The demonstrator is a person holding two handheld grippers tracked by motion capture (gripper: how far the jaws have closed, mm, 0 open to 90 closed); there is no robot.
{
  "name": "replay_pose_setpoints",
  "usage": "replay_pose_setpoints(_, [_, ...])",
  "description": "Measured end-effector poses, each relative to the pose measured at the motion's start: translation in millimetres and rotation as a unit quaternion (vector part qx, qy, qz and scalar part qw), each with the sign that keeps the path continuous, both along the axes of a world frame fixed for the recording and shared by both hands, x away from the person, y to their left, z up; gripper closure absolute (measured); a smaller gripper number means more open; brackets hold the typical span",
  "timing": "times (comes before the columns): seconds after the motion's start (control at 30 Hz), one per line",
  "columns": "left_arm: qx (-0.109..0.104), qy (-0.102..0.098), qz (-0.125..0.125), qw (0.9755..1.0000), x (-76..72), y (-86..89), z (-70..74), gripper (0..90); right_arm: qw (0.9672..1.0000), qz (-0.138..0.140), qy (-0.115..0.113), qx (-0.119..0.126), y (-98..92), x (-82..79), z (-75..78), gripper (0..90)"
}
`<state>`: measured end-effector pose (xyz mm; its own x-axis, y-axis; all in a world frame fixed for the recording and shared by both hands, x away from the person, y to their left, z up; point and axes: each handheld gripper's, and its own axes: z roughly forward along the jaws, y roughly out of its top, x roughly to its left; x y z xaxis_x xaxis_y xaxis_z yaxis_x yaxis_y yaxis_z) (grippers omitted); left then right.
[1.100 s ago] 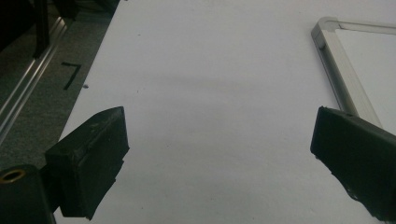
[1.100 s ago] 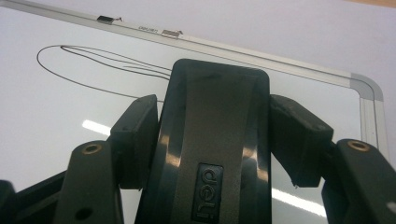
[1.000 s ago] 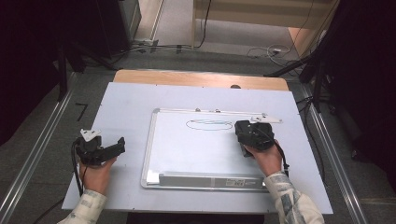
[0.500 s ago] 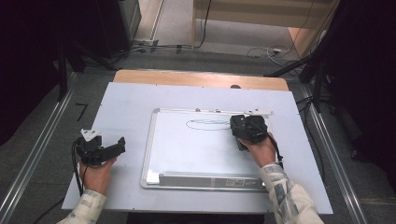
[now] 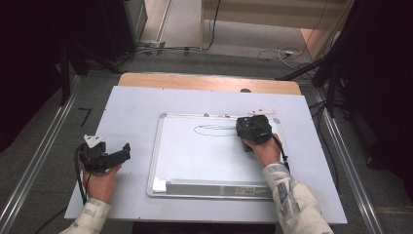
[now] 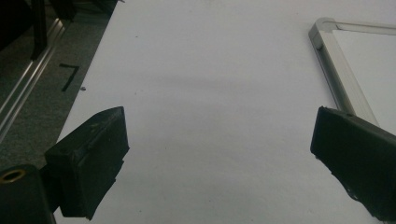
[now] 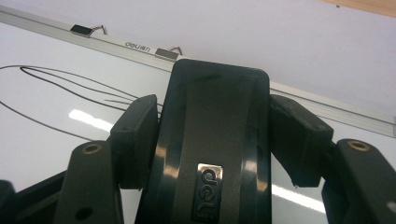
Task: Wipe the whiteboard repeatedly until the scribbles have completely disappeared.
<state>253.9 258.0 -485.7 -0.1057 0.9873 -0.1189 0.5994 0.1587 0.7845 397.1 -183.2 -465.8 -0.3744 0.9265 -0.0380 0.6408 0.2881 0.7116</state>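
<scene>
A white whiteboard (image 5: 195,161) with a silver frame lies flat on the pale table. Near its top edge is a thin drawn loop (image 5: 214,129), which also runs across the left of the right gripper view as dark lines (image 7: 51,79). My right gripper (image 5: 253,129) sits at the loop's right end, shut on a black board eraser (image 7: 215,107) pressed against the board. The eraser fills the gap between both pads (image 7: 135,135). My left gripper (image 5: 122,153) rests on the table left of the board, open with nothing between its jaws (image 6: 219,149); the board's frame corner (image 6: 336,70) lies to its right.
A silver ledge (image 5: 214,187) runs along the board's near edge. A wooden strip (image 5: 204,82) borders the table's far side. Metal rails (image 5: 39,161) flank the table, and cables (image 5: 272,52) lie on the floor beyond.
My right gripper has slid left along the top of the board with the eraser, onto the loop's right end. The left gripper has stayed put.
</scene>
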Motion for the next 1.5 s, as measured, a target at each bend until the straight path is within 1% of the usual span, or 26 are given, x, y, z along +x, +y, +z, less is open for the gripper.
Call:
replay_pose_setpoints(0.17, [0.001, 0.001, 0.0, 1.0, 0.3, -0.4, -0.1, 4.6, 1.0, -0.002, 0.002, -0.001, 1.7, 3.1, -3.0, 34.4])
replay_pose_setpoints(0.43, [0.001, 0.002, 0.001, 1.0, 0.2, -0.2, -0.2, 4.7, 0.9999, -0.005, 0.01, 0.0, 3.0, 7.8, -10.5, 34.6])
replay_pose_setpoints(0.53, [0.0, 0.001, 0.001, 1.0, 0.2, -0.2, -0.3, 4.7, 0.9999, -0.005, 0.014, -0.001, 2.7, 9.0, -12.6, 34.7])
replay_pose_setpoints(0.57, [0.001, 0.002, 0.001, 1.0, 0.2, -0.1, -0.3, 4.6, 0.9998, -0.007, 0.021, -0.002, 2.3, 9.9, -14.9, 34.9])
replay_pose_setpoints(0.6, [0.001, 0.002, 0.001, 1.0, 0.1, -0.1, -0.3, 4.6, 0.9997, -0.006, 0.023, -0.002, 2.3, 10.3, -16.5, 34.8])
replay_pose_setpoints(0.8, [0.0, 0.002, 0.002, 1.0, 0.1, 0.0, -0.3, 4.7, 0.9997, -0.007, 0.025, 0.001, 1.9, 10.6, -16.5, 35.2])
replay_pose_setpoints(0.87, [0.001, 0.001, 0.001, 1.0, 0.1, -0.1, -0.3, 4.6, 0.9994, -0.008, 0.032, 0.008, 1.1, 10.9, -16.3, 35.7])
replay_pose_setpoints(1.0, [0.0, 0.0, 0.001, 1.0, -0.3, 0.0, -0.2, 4.7, 0.9992, -0.011, 0.035, 0.012, 0.9, 10.9, -16.3, 35.8])
replay_pose_setpoints(1.03, [0.0, 0.0, 0.002, 1.0, -0.5, 0.2, -0.3, 4.6, 0.9989, -0.015, 0.041, 0.019, 0.1, 11.3, -16.1, 35.8])
replay_pose_setpoints(1.1, [0.0, 0.001, 0.002, 1.0, -0.5, 0.3, -0.2, 4.7, 0.9987, -0.017, 0.043, 0.022, -0.3, 11.3, -15.9, 35.9])
replay_pose_setpoints(1.33, [0.0, 0.001, 0.001, 1.0, -0.5, 0.2, -0.4, 4.6, 0.9986, -0.02, 0.044, 0.022, -0.6, 11.7, -15.3, 35.6])
replay_pose_setpoints(1.5, [0.001, 0.002, 0.001, 1.0, -0.2, -0.2, -0.6, 4.6, 0.9984, -0.021, 0.044, 0.028, -1.5, 12.5, -14.8, 35.5])
